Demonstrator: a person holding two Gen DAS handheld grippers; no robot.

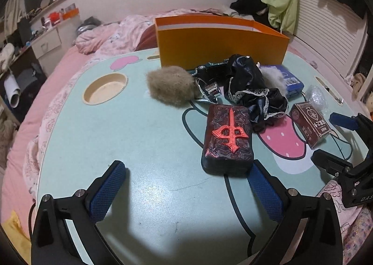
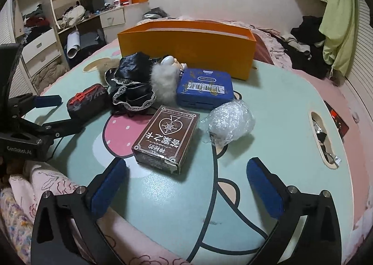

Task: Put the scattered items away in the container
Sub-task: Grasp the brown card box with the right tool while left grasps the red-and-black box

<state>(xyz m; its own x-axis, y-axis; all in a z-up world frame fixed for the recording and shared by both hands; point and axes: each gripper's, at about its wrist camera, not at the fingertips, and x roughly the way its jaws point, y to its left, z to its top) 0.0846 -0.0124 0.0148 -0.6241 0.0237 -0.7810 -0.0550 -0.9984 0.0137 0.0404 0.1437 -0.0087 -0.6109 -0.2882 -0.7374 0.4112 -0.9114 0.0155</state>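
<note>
Both grippers spread wide, nothing held. Left gripper (image 1: 186,185) hangs just short of the dark embossed tin (image 1: 227,139) with a red symbol, mid lap table (image 1: 139,148). Right gripper (image 2: 186,183) faces the brown card box (image 2: 166,141) near the table's near edge.

- Tin and card box: probably rigid and light; pinch across the short sides.
- Bubble-wrap bundle (image 2: 228,122): soft, slippery.
- Black lace fabric (image 2: 132,83) and fur pom (image 1: 171,87): limp, best bunched.

Orange container (image 2: 186,48) stands at the far edge, seemingly empty.
</note>
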